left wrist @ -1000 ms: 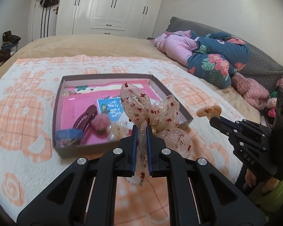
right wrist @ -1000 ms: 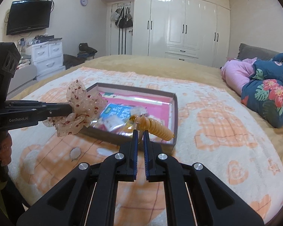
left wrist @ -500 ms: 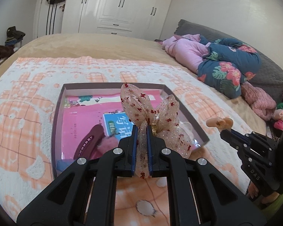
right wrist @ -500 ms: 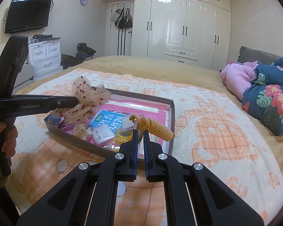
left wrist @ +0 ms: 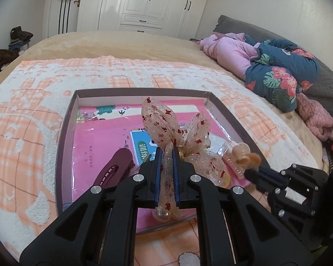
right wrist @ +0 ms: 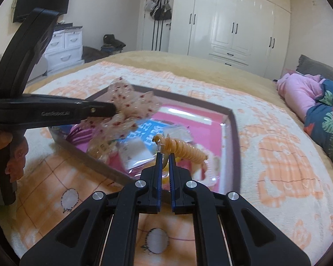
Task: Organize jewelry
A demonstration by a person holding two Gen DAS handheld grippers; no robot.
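Bed blanket: box holds pink book, maroon clip, curler.

The room is evenly and brightly lit by soft indoor light, with only faint shadows on the bed. Glare sits on the glossy wardrobe doors in the right wrist view and on the clear film in the tray. Both pictures bow strongly at the edges, with black vignette corners. The left wrist view is sharp; the right shows motion blur — the bow and the tray's near rim smear.
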